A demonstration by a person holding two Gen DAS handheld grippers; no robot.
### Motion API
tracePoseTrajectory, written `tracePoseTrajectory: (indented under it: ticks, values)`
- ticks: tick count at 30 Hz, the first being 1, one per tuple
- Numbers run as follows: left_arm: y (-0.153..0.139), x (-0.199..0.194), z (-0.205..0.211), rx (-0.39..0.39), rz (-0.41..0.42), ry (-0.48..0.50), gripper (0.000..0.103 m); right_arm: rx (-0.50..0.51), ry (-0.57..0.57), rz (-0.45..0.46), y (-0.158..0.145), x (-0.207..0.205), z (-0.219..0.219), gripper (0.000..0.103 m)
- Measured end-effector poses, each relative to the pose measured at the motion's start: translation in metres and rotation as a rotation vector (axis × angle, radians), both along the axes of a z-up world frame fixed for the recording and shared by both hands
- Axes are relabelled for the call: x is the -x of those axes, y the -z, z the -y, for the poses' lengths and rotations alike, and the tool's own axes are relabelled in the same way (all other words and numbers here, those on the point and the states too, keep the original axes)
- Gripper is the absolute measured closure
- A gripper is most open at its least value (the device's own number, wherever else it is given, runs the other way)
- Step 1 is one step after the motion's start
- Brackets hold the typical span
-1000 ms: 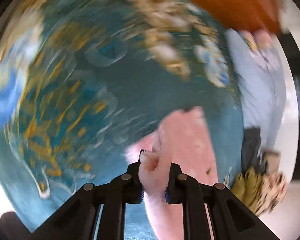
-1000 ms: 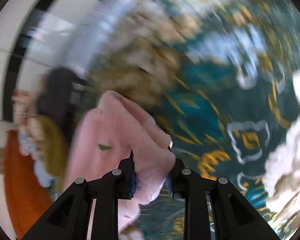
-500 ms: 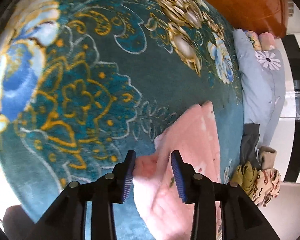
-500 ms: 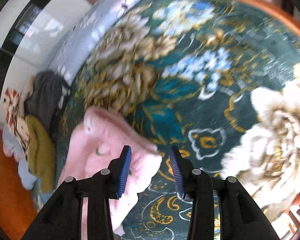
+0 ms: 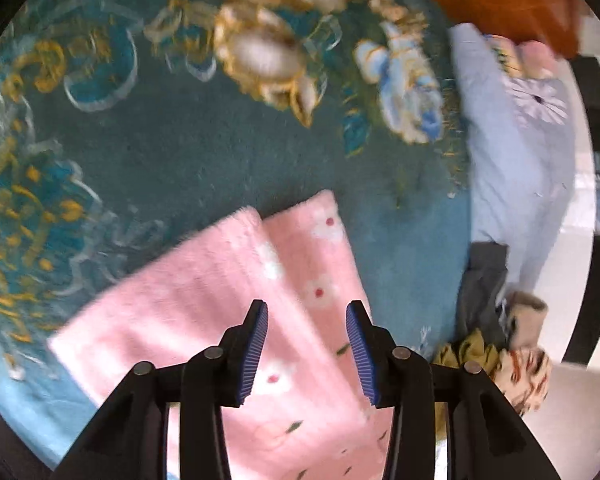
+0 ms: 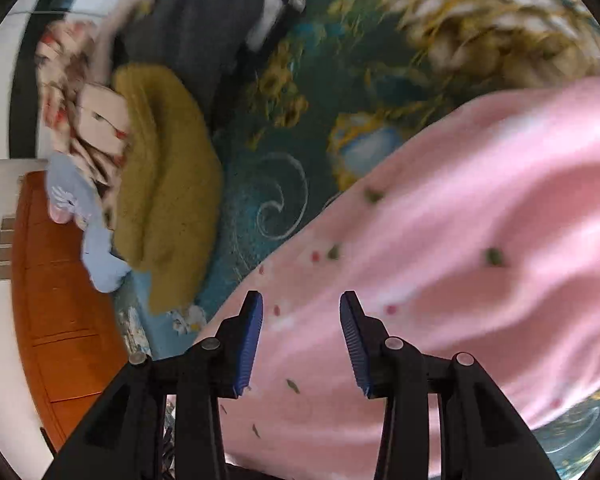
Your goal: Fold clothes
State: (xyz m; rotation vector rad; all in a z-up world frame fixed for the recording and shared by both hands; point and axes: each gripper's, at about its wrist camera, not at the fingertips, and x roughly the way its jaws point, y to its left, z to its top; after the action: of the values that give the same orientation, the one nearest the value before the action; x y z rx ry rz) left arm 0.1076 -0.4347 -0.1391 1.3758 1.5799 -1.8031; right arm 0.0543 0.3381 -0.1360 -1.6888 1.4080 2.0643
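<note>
Left claw: my left claw [image 5: 306, 344] hangs wide open over the pink garment [image 5: 204, 320], both pads bare, nothing between them.
Right claw: my right claw [image 6: 300, 340] is spread just as wide above the same pink garment [image 6: 440, 260] and grips nothing.
Pink garment: it lies on the teal floral blanket [image 5: 220, 160] that covers the bed. From my left side I see one layer laid over another, with two short edges side by side at the far end.
Done so far: I judge at least one fold is in, since the cloth lies doubled and fairly flat.
Left to do: from my right side the surface looks rumpled, so I would smooth it and probably fold it again. Blur hides the finer creases.
Waiting pile: a mustard knit [image 6: 164, 184], a dark garment [image 6: 204, 36] and a patterned cloth [image 6: 72, 92] lie heaped near the blanket's edge, apart from the pink one and looking unfolded.
Containers: I see no basket, box or drawer holding clothes; an orange wooden cabinet [image 6: 56, 308] stands beyond the pile, its contents hidden.
</note>
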Motion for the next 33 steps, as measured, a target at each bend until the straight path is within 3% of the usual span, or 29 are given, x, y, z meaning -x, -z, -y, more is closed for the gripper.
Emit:
tracePoseTrajectory:
  ticks: [7,9,10,11,13,15,21,27,30,33]
  values:
    - [0.023,0.026,-0.005,0.031,0.181,0.003,0.061,-0.020,0.089,0.189,0.031,0.014,0.007,0.062]
    - [0.026,0.025,-0.005,0.030,0.203,-0.011,0.061,-0.040,0.083,0.203,0.033,0.014,0.007,0.076]
    - [0.026,0.023,-0.005,0.030,0.207,-0.021,0.061,-0.059,0.071,0.212,0.033,0.015,0.007,0.089]
    - [0.027,0.021,-0.005,0.029,0.210,-0.030,0.066,-0.071,0.060,0.218,0.034,0.014,0.007,0.097]
    - [0.027,0.016,-0.004,0.029,0.217,-0.049,0.076,-0.071,0.052,0.206,0.034,0.010,0.006,0.098]
    - [0.029,0.008,-0.005,0.041,0.232,-0.060,0.094,-0.073,0.042,0.189,0.033,0.005,0.003,0.100]
    - [0.018,-0.016,-0.010,0.073,0.152,-0.040,0.100,-0.080,0.027,0.120,0.026,-0.012,-0.009,0.103]
    - [-0.046,-0.047,-0.019,0.110,-0.087,0.005,0.101,-0.075,0.015,-0.040,-0.013,-0.026,-0.020,0.103]
    - [-0.063,-0.041,-0.010,0.117,-0.123,0.027,0.101,-0.115,-0.031,-0.071,-0.031,-0.026,-0.019,0.103]
    - [-0.061,-0.031,-0.008,0.111,-0.112,0.028,0.101,-0.083,-0.036,-0.035,-0.021,-0.013,-0.017,0.103]
